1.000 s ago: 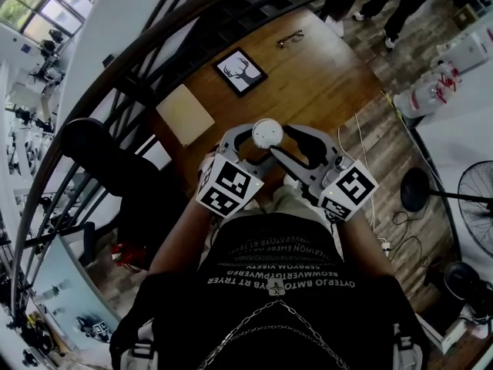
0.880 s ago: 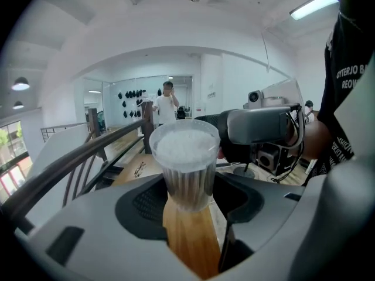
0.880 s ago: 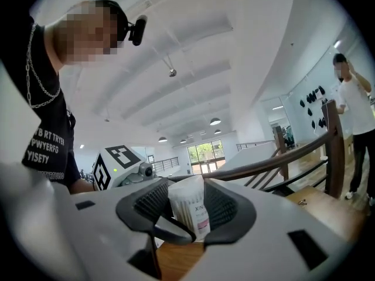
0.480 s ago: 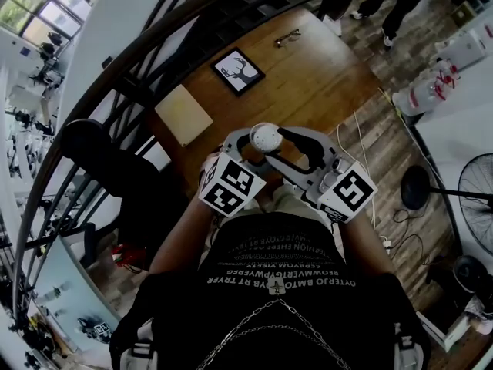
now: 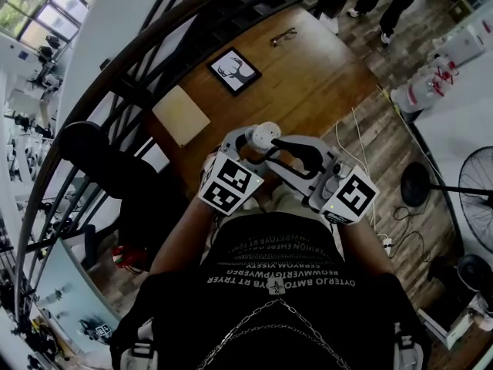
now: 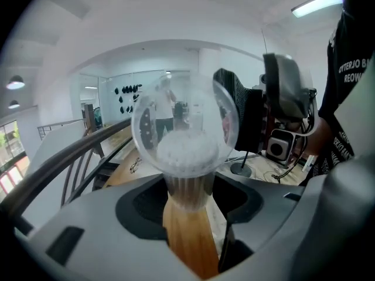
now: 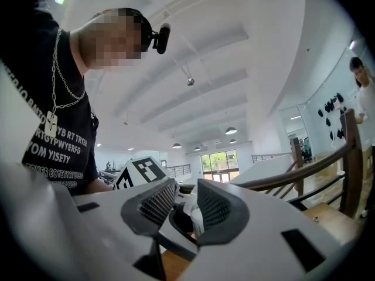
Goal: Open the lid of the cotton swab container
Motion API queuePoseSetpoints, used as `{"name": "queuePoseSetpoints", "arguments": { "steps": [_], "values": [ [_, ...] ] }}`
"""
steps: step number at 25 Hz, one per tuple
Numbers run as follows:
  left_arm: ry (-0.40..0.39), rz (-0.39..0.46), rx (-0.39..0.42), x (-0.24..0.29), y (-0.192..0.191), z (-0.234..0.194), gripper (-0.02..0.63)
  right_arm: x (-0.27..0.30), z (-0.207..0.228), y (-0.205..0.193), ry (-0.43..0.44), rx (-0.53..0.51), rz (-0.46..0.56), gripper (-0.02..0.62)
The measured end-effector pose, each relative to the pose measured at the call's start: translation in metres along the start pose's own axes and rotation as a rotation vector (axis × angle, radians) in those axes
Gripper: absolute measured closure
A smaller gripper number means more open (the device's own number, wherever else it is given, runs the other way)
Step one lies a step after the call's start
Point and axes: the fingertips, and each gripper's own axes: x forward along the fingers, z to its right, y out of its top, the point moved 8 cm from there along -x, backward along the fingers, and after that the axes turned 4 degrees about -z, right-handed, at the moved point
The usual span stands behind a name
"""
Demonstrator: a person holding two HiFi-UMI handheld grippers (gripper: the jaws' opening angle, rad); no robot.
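The left gripper has its smooth grey jaws spread wide and clamped on the clear round plastic cotton swab container, held up over the brown wooden table. Through its see-through wall a fluffy white cluster of swab heads sits above thin ribbed sticks. Just to the right, the right gripper has just been closing. Its dark ribbed pads stand nearly together, pinching the edge of the container's white lid. In the head view the lid is a small smooth disc.
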Motion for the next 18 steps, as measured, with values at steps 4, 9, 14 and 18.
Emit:
{"name": "queuePoseSetpoints", "arguments": {
  "steps": [4, 9, 14, 18],
  "values": [
    [0.049, 0.05, -0.004, -0.008, 0.004, -0.009, 0.35, -0.01, 0.012, -0.003, -0.123, 0.014, -0.005, 0.468],
    [0.07, 0.063, 0.012, -0.016, 0.007, -0.008, 0.348, -0.019, 0.034, -0.014, -0.325, -0.011, -0.076, 0.511],
    [0.043, 0.039, 0.038, -0.013, 0.006, 0.004, 0.347, -0.01, 0.033, -0.015, -0.358, -0.027, -0.126, 0.54],
    [0.039, 0.017, 0.052, -0.01, 0.004, 0.007, 0.348, -0.004, 0.022, -0.008, -0.294, -0.045, -0.103, 0.545]
  ]
}}
